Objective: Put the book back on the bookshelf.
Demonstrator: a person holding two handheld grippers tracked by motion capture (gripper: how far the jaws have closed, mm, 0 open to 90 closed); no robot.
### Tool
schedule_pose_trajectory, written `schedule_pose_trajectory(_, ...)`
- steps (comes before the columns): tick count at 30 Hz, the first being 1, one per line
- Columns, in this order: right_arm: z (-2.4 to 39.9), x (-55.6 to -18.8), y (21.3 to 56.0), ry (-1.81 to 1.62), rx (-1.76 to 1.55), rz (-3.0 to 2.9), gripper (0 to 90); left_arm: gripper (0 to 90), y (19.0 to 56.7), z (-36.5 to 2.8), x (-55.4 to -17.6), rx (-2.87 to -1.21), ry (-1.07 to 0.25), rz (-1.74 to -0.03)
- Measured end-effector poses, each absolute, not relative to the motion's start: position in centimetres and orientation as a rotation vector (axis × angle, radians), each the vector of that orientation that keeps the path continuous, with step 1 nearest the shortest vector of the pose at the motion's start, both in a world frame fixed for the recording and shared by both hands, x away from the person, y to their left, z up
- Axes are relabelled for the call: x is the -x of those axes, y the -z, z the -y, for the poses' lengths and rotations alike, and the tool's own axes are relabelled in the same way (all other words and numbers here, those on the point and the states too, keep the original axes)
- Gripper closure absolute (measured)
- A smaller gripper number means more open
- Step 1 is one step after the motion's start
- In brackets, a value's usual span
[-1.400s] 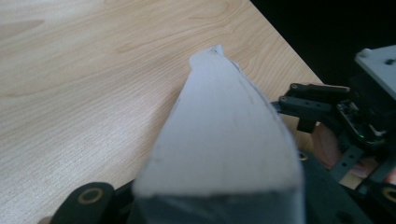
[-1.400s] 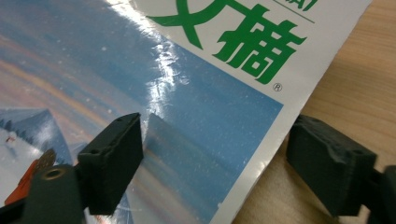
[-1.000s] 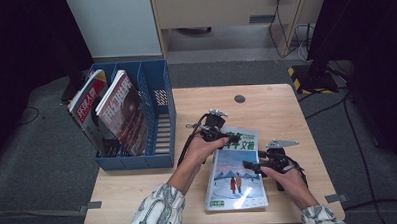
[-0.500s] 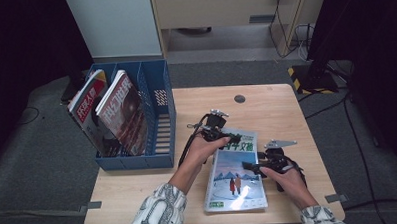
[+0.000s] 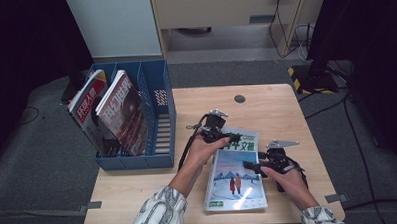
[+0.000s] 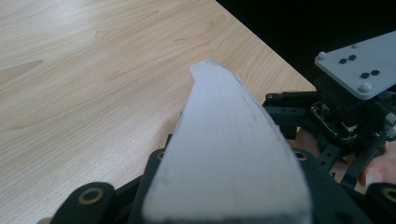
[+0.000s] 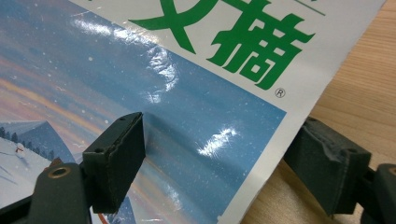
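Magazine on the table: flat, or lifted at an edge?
Lifted at its far edge: the left gripper is shut on the magazine, whose pages curve up off the table in the left gripper view.

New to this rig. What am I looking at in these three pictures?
No robot: a person holds a two-jaw gripper in each hand. One camera looks down on the wooden table; one rides on each gripper, looking along its jaws. On the table lie a magazine and a blue rack holding two more magazines. The left gripper is shut on the magazine's far edge. The right gripper has its jaws astride the right edge; they have just been closing but do not press yet.
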State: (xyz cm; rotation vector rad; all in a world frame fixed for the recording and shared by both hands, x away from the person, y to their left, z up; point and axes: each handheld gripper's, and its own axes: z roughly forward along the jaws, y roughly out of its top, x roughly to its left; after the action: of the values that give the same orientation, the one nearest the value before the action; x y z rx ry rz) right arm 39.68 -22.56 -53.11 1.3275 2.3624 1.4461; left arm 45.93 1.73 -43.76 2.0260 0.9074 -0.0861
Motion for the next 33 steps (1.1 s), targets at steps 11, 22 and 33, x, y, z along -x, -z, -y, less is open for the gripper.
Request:
schedule_pose_trajectory(11, 22.4, -39.8, 53.2, -1.446, -1.311, -2.362, 21.6, 70.5, 43.5, -1.9, -45.7, -2.025, 0.079, -0.937)
schedule_pose_trajectory(22, 22.3, -39.7, 52.8, -1.447, -1.277, -2.356, 29.2, 70.5, 42.5, -2.2, -45.7, -2.106, 0.087, -0.938)
schedule_pose_trajectory(33, 22.2, -39.6, 52.6, -1.438, -1.242, -2.353, 28.5, 70.9, 41.9, -2.1, -46.2, -2.163, 0.125, -0.957)
